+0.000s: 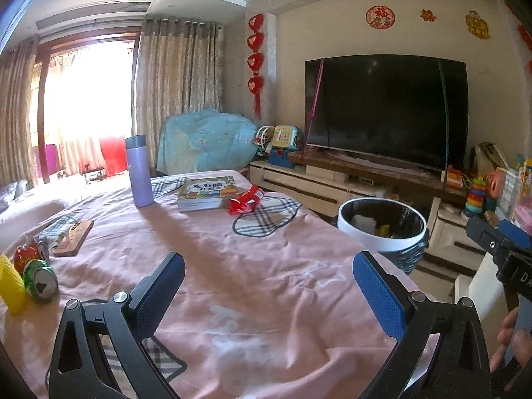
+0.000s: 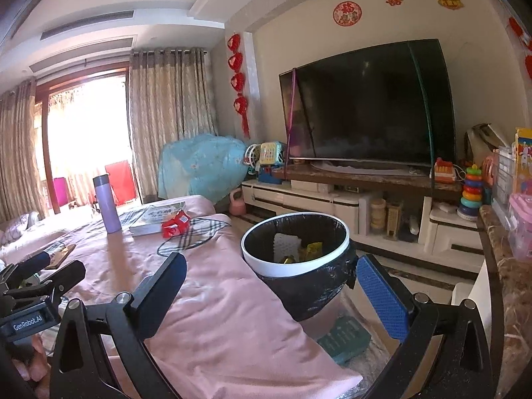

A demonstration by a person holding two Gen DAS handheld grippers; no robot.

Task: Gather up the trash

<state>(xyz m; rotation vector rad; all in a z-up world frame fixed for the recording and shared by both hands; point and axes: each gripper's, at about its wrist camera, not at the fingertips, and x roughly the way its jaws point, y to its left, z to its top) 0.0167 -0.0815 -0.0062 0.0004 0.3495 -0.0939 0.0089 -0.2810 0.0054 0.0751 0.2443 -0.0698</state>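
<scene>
A white-rimmed trash bin (image 2: 296, 259) with a black liner stands beside the table's right edge, with some scraps inside; it also shows in the left wrist view (image 1: 382, 232). A red snack wrapper (image 1: 246, 201) lies by a book at the far side of the pink-covered table (image 1: 266, 299); it also shows in the right wrist view (image 2: 175, 225). A green can (image 1: 40, 279), a red can (image 1: 28, 254) and a yellow foam net (image 1: 11, 286) lie at the left edge. My left gripper (image 1: 269, 292) is open and empty above the cloth. My right gripper (image 2: 271, 294) is open and empty next to the bin.
A purple flask (image 1: 139, 171), a picture book (image 1: 206, 193) and a wooden board (image 1: 74, 237) sit on the table. A TV (image 1: 385, 109) on a low cabinet (image 1: 326, 186) and toys (image 1: 475, 196) line the far wall. A marble ledge (image 2: 508, 286) is at the right.
</scene>
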